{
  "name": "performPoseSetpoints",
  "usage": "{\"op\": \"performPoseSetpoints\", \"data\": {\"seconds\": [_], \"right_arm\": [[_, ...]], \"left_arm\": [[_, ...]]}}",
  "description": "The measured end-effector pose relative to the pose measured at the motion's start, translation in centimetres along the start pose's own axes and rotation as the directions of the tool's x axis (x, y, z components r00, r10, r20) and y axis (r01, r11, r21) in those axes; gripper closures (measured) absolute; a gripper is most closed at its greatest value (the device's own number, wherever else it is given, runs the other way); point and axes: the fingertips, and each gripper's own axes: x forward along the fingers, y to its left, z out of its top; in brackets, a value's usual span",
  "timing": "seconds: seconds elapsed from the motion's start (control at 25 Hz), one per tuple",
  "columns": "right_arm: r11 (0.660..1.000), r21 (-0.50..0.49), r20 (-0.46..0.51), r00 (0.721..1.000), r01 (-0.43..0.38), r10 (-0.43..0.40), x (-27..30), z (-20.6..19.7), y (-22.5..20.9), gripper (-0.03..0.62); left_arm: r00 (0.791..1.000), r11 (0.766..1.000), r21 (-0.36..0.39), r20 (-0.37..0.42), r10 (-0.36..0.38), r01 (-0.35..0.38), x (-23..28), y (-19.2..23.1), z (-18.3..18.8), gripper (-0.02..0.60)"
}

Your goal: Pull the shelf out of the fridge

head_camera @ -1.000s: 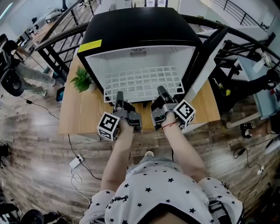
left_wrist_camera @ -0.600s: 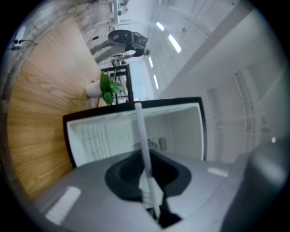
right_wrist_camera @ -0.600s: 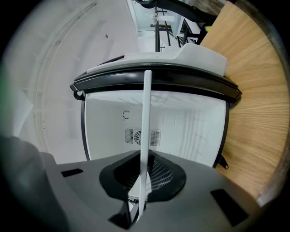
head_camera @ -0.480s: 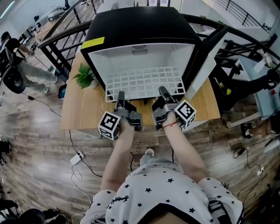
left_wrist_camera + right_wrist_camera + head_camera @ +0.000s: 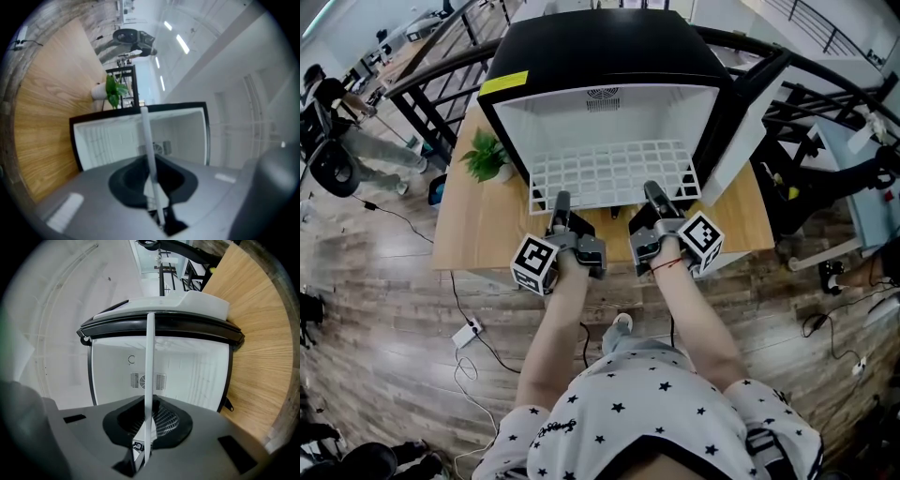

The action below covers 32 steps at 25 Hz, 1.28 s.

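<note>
Pulling seems under way: left claw [image 5: 560, 201] and right claw [image 5: 652, 191] each pinch the near edge of the white grid shelf [image 5: 612, 175]; next, draw it level from the black fridge [image 5: 600, 56].

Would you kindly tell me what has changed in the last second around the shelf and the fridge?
Nothing visibly changed apart from a slight camera shift. The left gripper and right gripper stay shut on the front edge of the white grid shelf, which sits as far out of the black mini fridge as before.
</note>
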Motion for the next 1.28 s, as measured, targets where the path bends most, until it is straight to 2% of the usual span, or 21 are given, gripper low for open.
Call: {"op": "performPoseSetpoints", "data": {"seconds": [0.64,0.92,1.28], "right_arm": [[1.000,0.005,0.000,1.000,0.000,0.000,-2.2,-0.6,0.1,0.556],[0.999,-0.008,-0.020,0.999,-0.034,0.034,-4.5,-1.4,0.8,0.556],[0.999,-0.029,-0.041,0.999,-0.026,0.024,-8.2,-2.2,0.6,0.556]], "left_arm": [[1.000,1.000,-0.010,-0.022,-0.012,0.012,-2.2,-0.3,-0.6,0.546],[0.999,0.999,-0.035,-0.012,-0.035,0.035,-4.6,-0.8,-0.8,0.549],[0.999,0.999,-0.038,-0.003,-0.037,0.036,-8.5,-0.8,-2.0,0.549]]}}
